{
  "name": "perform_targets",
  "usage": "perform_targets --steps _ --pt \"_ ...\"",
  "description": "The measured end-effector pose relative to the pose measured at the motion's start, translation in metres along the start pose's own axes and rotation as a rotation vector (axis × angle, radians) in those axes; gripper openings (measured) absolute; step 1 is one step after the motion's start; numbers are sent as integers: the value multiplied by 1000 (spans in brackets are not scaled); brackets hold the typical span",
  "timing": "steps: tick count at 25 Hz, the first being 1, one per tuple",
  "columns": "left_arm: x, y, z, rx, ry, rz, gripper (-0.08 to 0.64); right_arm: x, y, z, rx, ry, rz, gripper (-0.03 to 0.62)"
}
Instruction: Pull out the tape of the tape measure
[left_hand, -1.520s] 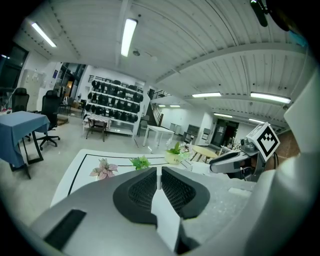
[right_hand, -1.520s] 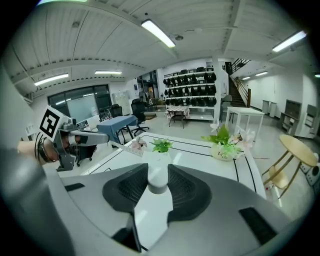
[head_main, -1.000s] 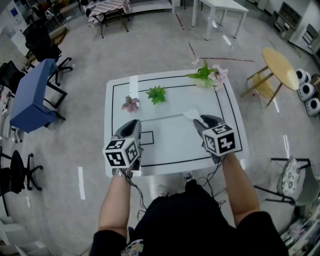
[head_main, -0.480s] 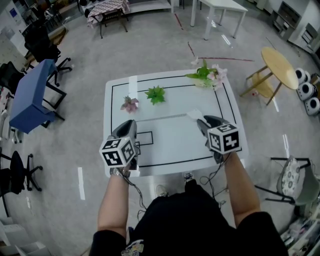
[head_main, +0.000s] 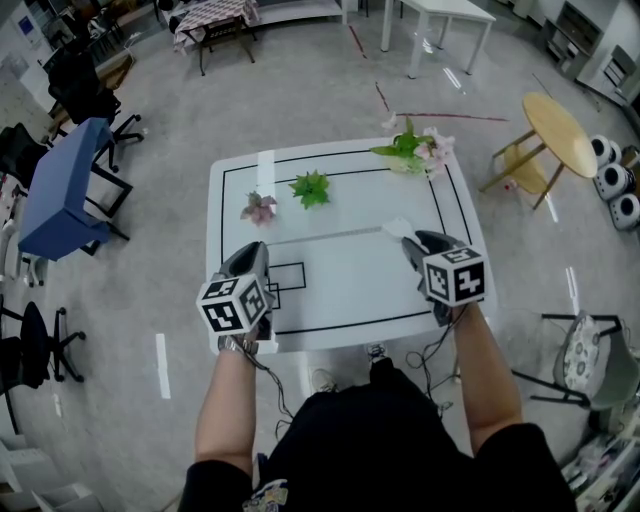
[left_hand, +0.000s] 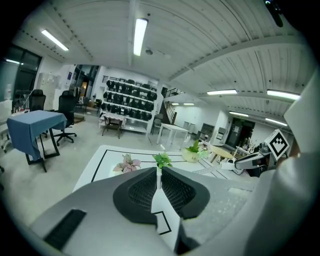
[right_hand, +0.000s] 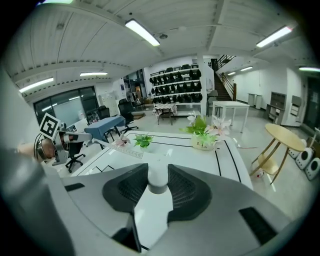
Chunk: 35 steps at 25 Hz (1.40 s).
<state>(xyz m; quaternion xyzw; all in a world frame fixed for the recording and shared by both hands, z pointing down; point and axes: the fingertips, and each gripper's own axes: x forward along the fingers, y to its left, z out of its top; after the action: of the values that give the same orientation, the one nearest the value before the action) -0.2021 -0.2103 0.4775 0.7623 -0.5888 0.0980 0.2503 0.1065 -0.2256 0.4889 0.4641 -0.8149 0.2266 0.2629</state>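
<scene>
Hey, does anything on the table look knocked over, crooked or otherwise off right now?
Nothing stands out. The tape runs straight over the table from the left gripper to the case in the right gripper. The pink plant, green plant and flower pot stand upright; nothing is spilled.

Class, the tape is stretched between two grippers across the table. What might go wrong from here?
The left gripper pinches only the thin tape end; it may slip out, and the tape would likely snap back toward the case in the right gripper. The stretched tape runs close by the pink plant; a sag or swing might knock it.
</scene>
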Motion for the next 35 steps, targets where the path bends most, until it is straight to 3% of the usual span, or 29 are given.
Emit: perform_targets --steps 35 --pt "41 5 -40 5 104 2 32 36 -15 -30 -19 49 -7 121"
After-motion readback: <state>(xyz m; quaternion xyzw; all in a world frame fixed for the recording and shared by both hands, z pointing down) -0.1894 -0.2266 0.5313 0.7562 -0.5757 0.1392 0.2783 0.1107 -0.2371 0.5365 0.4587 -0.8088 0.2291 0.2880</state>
